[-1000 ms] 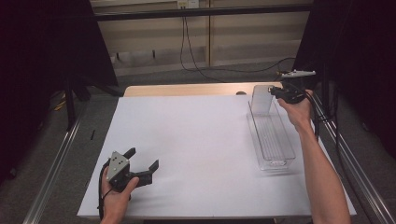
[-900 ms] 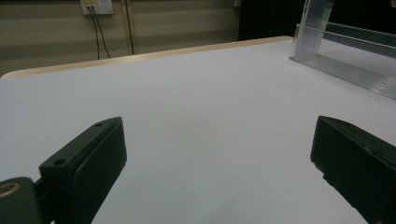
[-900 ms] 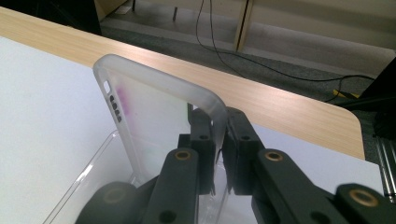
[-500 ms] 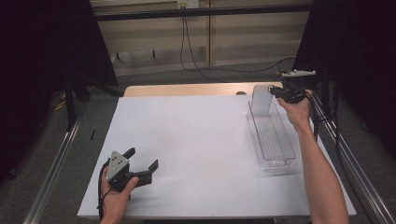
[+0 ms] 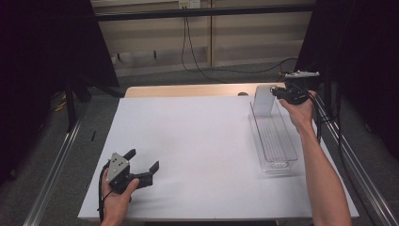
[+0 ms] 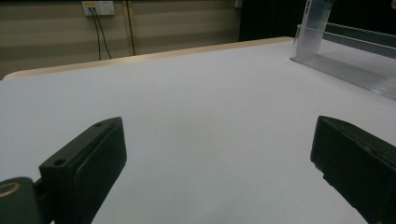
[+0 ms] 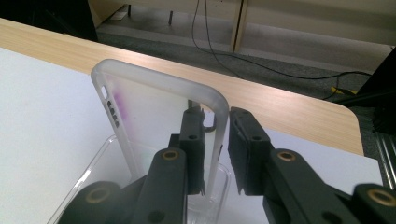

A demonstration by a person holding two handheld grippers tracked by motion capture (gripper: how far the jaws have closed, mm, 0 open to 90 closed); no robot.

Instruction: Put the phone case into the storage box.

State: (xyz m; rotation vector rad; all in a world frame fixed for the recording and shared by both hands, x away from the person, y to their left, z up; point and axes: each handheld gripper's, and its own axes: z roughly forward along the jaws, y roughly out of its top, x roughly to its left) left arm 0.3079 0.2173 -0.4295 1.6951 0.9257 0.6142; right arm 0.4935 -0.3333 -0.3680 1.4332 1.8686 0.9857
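white sheet [image 5: 202,150] on wooden table [image 5: 188,90] | black cables [image 5: 197,56] on floor | wall socket [image 6: 98,7]

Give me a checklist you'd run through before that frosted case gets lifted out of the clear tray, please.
1. Right tool closed on the phone case edge: ok, its two sides sit either side of the rim.
2. Grip actually tight: cannot tell.
3. Case upright at the far end of the clear tray: ok.
4. Rest of tray empty: ok.
5. Left tool out of the way: ok, open, near the front of the white table.
6. Tray will stay put during a lift: cannot tell.
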